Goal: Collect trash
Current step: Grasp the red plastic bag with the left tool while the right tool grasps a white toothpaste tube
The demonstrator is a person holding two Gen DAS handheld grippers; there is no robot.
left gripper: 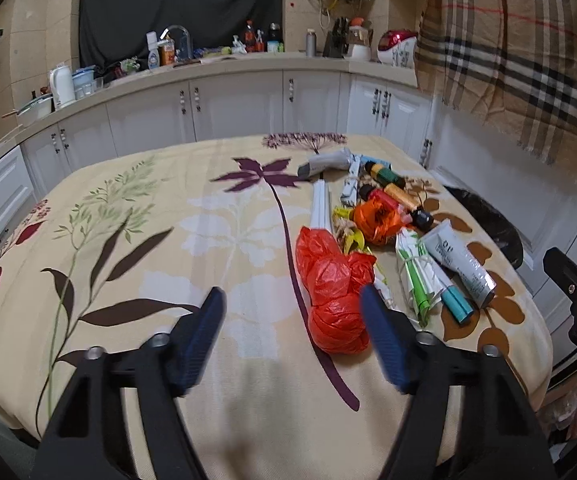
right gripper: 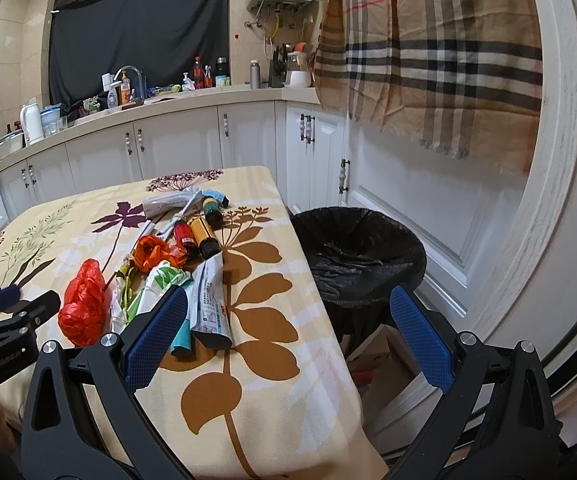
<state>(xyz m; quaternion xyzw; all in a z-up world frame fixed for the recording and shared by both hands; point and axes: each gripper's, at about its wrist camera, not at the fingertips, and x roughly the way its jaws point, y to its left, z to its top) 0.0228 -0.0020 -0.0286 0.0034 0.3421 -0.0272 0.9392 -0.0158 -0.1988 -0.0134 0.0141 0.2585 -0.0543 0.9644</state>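
Note:
A heap of trash lies on the floral tablecloth: a crumpled red plastic bag, an orange bag, a white tube, green-and-white packets, and small bottles. My left gripper is open just over the cloth. Its right finger overlaps the red bag's near end, while its left finger stands apart from the bag. My right gripper is open and holds nothing, hanging over the table's right edge beside the black-lined trash bin.
The bin stands on the floor against the table's right side, with a cardboard box beside it. White kitchen cabinets and a cluttered counter run behind. A plaid cloth hangs at the right.

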